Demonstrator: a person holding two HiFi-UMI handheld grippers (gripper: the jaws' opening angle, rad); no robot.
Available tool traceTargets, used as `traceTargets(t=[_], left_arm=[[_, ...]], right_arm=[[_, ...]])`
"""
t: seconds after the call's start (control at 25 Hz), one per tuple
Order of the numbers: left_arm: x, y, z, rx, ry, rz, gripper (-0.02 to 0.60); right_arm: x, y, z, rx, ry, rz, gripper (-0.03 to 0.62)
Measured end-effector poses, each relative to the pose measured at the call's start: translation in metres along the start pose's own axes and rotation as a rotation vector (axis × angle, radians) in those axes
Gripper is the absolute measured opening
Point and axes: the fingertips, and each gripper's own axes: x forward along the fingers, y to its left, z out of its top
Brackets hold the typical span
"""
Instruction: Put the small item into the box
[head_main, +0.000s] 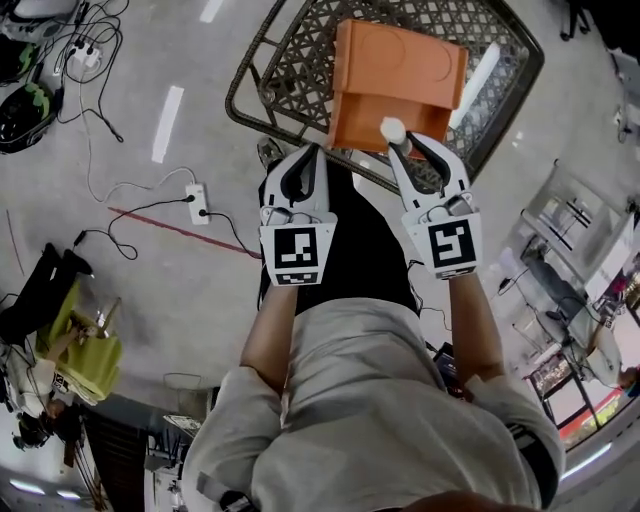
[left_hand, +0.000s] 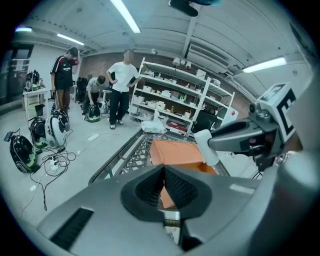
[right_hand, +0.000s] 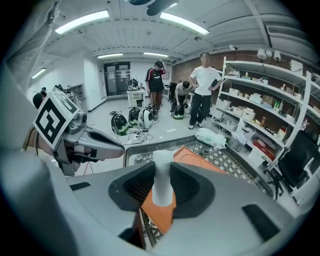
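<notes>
**Head view.** A person stands at a wire-mesh desk (head_main: 275, 70) that carries an orange box (head_main: 400, 80). A white tube (head_main: 479, 83) lies on the mesh just beside the box's right wall. Both grippers are held out side by side at the box's near edge. The right gripper (head_main: 399, 137) has its jaws closed on a small white cylinder (head_main: 393, 128), which overlaps that near edge. The left gripper (head_main: 317, 152) points at the near left corner. Only this view shows the floor below, with a power strip (head_main: 196, 201) and trailing cables.

**Left gripper view.** The left jaws stand together, tip to tip, with nothing between them. The box shows just past them. This view alone shows the right gripper from the side. The cylinder juts out beyond the jaw tips, tilted, with the box behind it. Whether it touches the box cannot be told.

**Right gripper view.** The pads press on the cylinder's two sides, about half apart, and its upper end rises above them. The box lies beyond and below, and the left gripper is at the left. Both gripper views show shelving (right_hand: 270, 95) and people standing (right_hand: 204, 90) in the background. The head view shows neither.
</notes>
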Motion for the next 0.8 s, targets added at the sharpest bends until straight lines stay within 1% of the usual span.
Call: traceTargets(t=[0.2, 0.8], left_arm=[[0.009, 0.007, -0.013, -0.023, 0.007, 0.028, 0.009], [0.028, 0.014, -0.053, -0.084, 0.063, 0.07, 0.009]], right_arm=[[0.019, 0.001, -0.018, -0.014, 0.031, 0.028, 0.095], [0.061, 0.007, -0.069, -0.01, 0.19, 0.113, 0.095]])
